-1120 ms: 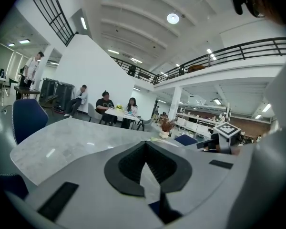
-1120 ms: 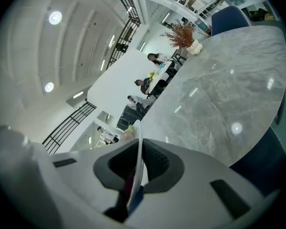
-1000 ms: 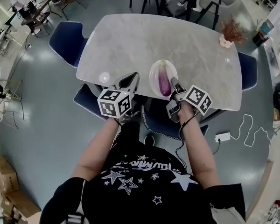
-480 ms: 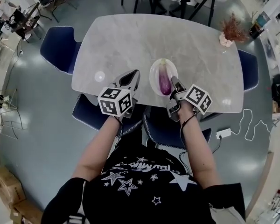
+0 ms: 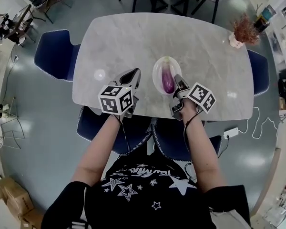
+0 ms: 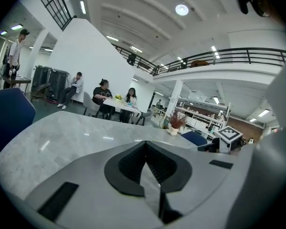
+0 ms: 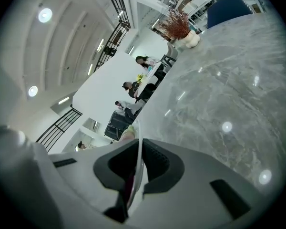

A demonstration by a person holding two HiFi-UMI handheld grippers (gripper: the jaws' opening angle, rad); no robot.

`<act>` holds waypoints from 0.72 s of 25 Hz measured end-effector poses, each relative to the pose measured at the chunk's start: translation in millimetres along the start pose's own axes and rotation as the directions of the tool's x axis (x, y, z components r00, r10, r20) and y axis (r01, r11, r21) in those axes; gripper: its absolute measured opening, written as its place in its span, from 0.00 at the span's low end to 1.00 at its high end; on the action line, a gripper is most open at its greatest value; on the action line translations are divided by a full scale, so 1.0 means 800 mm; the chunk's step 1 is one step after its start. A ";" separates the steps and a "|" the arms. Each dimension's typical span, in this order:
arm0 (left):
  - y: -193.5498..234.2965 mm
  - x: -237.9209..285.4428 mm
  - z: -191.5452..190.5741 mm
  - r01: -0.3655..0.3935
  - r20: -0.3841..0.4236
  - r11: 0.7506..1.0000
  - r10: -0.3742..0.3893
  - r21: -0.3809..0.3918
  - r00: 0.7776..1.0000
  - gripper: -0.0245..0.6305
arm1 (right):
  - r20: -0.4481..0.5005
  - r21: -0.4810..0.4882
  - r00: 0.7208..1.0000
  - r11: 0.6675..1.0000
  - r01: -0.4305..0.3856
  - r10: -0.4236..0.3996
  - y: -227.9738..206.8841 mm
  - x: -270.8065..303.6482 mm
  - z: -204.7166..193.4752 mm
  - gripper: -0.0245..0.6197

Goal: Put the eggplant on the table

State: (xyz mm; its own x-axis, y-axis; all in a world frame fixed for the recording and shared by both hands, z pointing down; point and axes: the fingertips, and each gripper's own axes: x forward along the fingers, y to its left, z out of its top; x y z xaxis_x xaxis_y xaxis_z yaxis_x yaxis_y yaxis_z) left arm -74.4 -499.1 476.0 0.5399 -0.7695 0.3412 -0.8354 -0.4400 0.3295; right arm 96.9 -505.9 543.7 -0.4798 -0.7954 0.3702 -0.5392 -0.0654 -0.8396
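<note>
Eggplant [image 5: 168,81] on plate [image 5: 158,73] in right tool [image 5: 178,80]

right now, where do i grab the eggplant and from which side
Across the purple middle of the eggplant, from above, jaws spanning its narrow width: it lies lengthwise in the plate, pale end far. The left gripper is empty; the right gripper holds the plate's rim.

The purple eggplant [image 5: 168,82] lies in the white oval plate [image 5: 156,73], near the front edge of the grey marble bench [image 5: 133,37]. The right tongs [image 5: 177,78] clasp the plate's near-right rim, and the left tongs [image 5: 133,72] are left of the plate. A small vase of dried flowers [image 5: 238,38] stands at the far-right corner
</note>
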 end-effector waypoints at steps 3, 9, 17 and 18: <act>0.018 0.018 -0.007 0.004 -0.024 1.000 -0.005 -0.003 1.000 0.05 | 0.002 0.011 1.000 1.000 0.027 -0.027 -0.012 0.019 0.000 0.08; 0.044 0.052 -0.018 0.016 -0.062 1.000 -0.018 -0.025 0.998 0.05 | -0.001 0.020 0.997 0.997 0.080 -0.080 -0.042 0.055 0.002 0.08; 0.061 0.095 -0.039 0.030 -0.106 0.999 -0.033 -0.029 0.994 0.05 | 0.007 0.033 0.993 0.992 0.121 -0.121 -0.074 0.092 0.021 0.08; 0.062 0.099 -0.042 0.032 -0.110 0.999 -0.036 -0.037 0.993 0.05 | 0.007 0.034 0.992 0.991 0.127 -0.127 -0.078 0.095 0.024 0.08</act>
State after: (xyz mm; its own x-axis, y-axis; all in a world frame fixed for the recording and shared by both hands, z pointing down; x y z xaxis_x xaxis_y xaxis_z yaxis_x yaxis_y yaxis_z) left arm -69.8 -566.4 548.6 0.5780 -0.6974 0.4237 -0.8130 -0.4471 0.3731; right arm 107.0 -574.0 616.6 -0.4029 -0.7847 0.4712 -0.5717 -0.1863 -0.7991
